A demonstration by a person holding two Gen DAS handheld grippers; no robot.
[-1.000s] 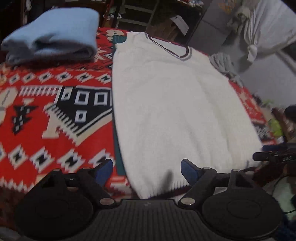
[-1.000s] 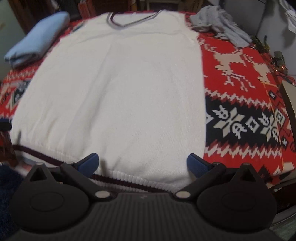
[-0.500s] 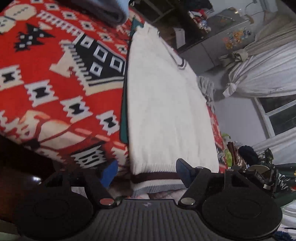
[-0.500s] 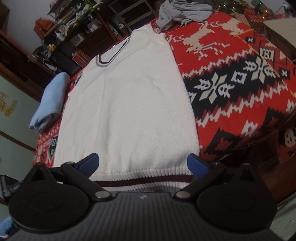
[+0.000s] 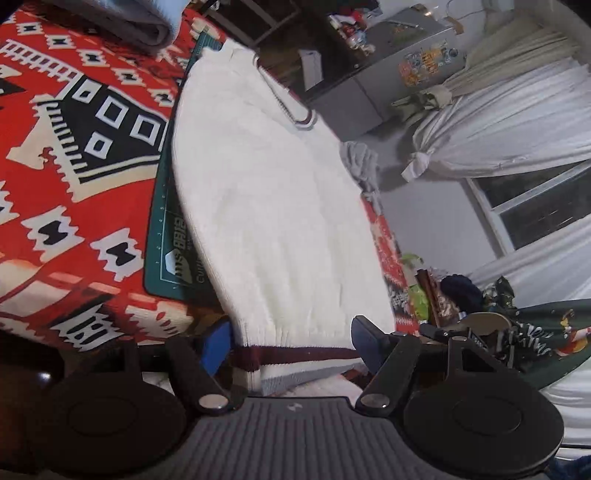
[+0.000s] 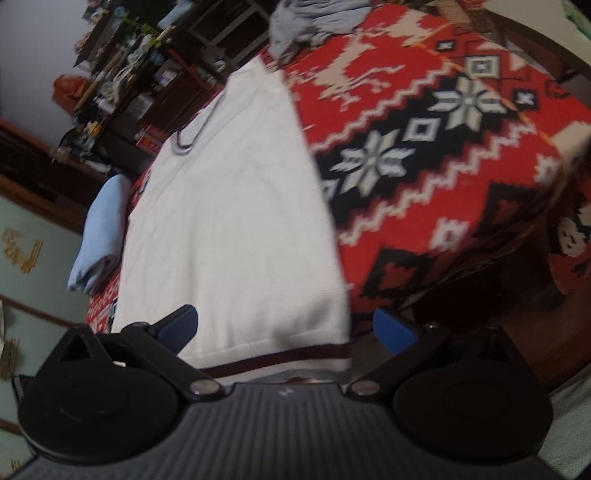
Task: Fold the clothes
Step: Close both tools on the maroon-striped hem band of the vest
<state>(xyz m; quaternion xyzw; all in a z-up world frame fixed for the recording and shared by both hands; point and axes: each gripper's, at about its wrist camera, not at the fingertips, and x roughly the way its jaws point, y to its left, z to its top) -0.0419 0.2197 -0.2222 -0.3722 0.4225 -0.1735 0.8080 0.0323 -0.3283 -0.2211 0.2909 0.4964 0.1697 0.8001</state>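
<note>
A white knit vest (image 5: 266, 206) with a dark-striped V-neck and hem lies flat on a red patterned blanket (image 5: 55, 192); it also shows in the right wrist view (image 6: 236, 229). My left gripper (image 5: 291, 343) is open, its jaws either side of the hem's left corner at the table edge. My right gripper (image 6: 284, 328) is open, with the hem's right corner between its jaws. The hem's dark stripe (image 6: 280, 358) hangs over the edge.
A folded light-blue garment (image 6: 99, 232) lies at the far left of the table. A crumpled grey garment (image 6: 306, 18) lies at the far right. A green cutting mat (image 5: 173, 240) shows under the vest's left side. Shelves and curtains stand behind.
Both grippers have dropped to the table's near edge and tilted, so the hem now sits between each pair of open jaws. The vest has not moved.
</note>
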